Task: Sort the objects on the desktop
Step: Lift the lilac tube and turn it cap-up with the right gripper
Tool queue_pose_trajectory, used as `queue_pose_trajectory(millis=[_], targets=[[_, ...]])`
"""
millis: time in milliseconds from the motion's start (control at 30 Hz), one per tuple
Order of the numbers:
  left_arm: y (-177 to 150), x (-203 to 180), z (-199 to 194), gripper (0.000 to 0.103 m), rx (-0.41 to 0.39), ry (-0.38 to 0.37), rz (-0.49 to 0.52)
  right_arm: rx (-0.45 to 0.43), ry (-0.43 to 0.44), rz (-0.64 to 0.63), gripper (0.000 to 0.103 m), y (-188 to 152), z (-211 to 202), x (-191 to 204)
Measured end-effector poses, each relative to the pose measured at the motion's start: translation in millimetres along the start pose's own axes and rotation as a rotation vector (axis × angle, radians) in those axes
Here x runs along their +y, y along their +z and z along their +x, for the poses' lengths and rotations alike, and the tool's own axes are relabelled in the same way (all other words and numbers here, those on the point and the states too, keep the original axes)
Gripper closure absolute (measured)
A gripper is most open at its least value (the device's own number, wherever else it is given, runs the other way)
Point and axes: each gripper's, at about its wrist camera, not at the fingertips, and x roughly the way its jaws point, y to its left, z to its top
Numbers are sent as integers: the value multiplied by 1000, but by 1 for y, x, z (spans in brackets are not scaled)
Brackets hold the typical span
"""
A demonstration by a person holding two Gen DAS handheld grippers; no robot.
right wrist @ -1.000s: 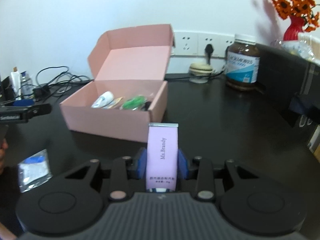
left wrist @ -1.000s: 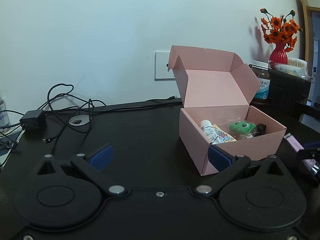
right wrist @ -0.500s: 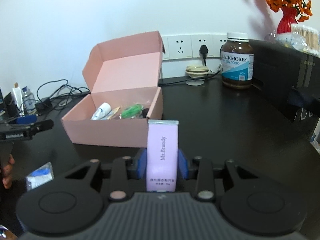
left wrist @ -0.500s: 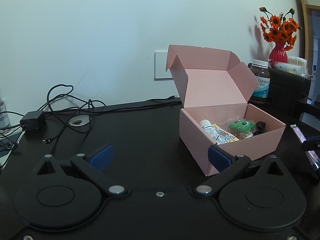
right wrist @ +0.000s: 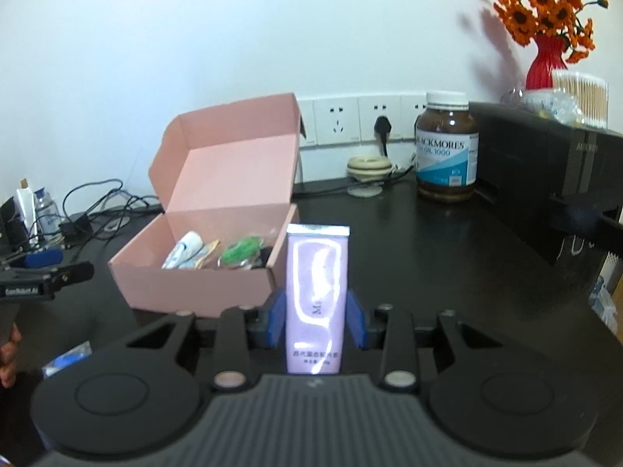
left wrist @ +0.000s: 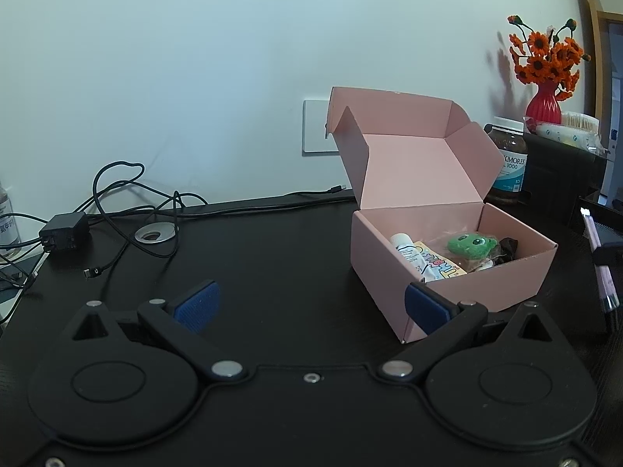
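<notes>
My right gripper (right wrist: 316, 321) is shut on a lilac sachet (right wrist: 316, 292), held upright between its blue pads just right of the pink box (right wrist: 194, 290). The open pink box (left wrist: 479, 292) holds a white tube (left wrist: 409, 253), a green plush toy (left wrist: 469, 246) and a printed packet. My left gripper (left wrist: 309, 305) stands open with nothing between its fingers, its right pad close to the box's near corner. In the left wrist view the lilac sachet (left wrist: 599, 260) shows at the right edge. A small blue-and-clear packet (right wrist: 68, 362) lies on the desk at lower left.
A brown supplement jar (right wrist: 446, 148), a red vase of orange flowers (right wrist: 545, 58) and a black case (right wrist: 545, 171) stand at the back right. Cables and a charger (left wrist: 64, 229) lie at the back left. Wall sockets (right wrist: 350, 118) sit behind the box. A person's fingers (right wrist: 9, 354) show at left.
My right gripper has risen with the sachet and moved closer to the box, which now looks lower and nearer. The left gripper has stayed still.
</notes>
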Motion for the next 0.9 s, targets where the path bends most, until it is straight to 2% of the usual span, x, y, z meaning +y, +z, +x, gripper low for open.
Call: queue_pose_trajectory(millis=[333, 367, 400, 600, 700, 767, 833, 900], targets=[[0, -1, 0, 0, 3, 1, 5, -77, -2, -12, 71, 12, 0, -4], [0, -1, 0, 0, 4, 1, 3, -79, 1, -14, 95, 12, 0, -4], [0, 0, 1, 0, 6, 1, 0, -81, 4, -16, 101, 12, 1, -5], [0, 2, 1, 0, 7, 2, -10, -24, -13, -28, 101, 11, 15, -7], [0, 1, 1, 0, 9, 2, -5, 4, -31, -12, 94, 10, 24, -12], [0, 0, 1, 0, 9, 3, -2, 37, -33, 8, 71, 10, 33, -18], [0, 0, 1, 0, 9, 3, -1, 68, -37, 22, 53, 12, 42, -21], [0, 0, 1, 0, 8, 4, -2, 84, -26, 33, 52, 13, 50, -21]])
